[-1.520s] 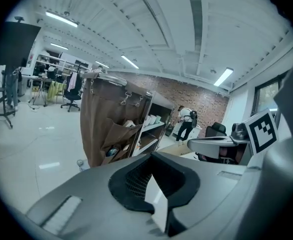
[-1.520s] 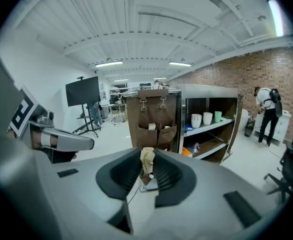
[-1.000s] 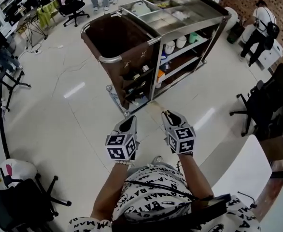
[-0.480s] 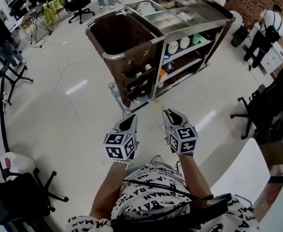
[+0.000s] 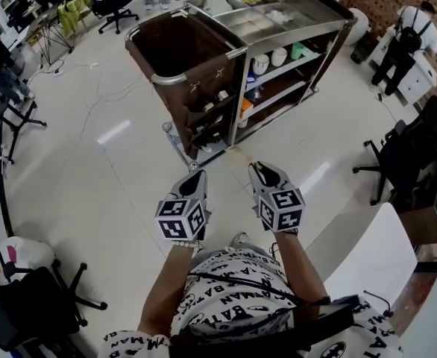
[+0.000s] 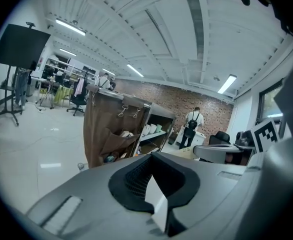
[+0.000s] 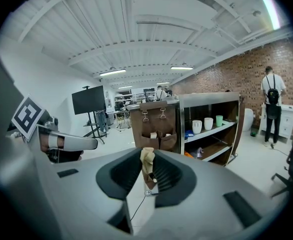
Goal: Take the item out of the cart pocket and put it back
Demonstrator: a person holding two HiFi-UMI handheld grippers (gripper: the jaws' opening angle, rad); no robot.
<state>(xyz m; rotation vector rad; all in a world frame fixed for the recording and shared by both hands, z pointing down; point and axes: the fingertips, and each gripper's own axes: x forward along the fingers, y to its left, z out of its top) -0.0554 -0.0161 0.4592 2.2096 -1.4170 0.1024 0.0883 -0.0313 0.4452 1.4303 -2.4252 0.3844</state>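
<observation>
**Item held well clear of the cart**

A glossy white tiled floor (image 5: 92, 177) is spread under a ribbed white ceiling (image 7: 136, 34) lit by strip lights (image 7: 112, 72). The far side is closed by a red brick wall (image 7: 236, 69).

The cart (image 5: 293, 22) is set well ahead of both grippers. It is made up of a brown fabric bag (image 5: 203, 80) hung on a steel frame, with open shelves (image 7: 211, 131) beside it. Two metal clips (image 7: 145, 116) are counted on the bag's side, with the pockets (image 7: 156, 136) below them. Three cups (image 7: 208, 123), two white and one green, are lined up on one shelf.

The left gripper (image 5: 195, 176) is held with its ribbed black fingers (image 6: 131, 176) closed together and nothing between them. The right gripper (image 5: 257, 167) is held just beside it, its fingers pinched on the item (image 7: 147, 160), a small crumpled beige piece well apart from the pockets.

One person (image 7: 272, 109) with a backpack (image 7: 273, 96) is seen standing by the brick wall.
</observation>
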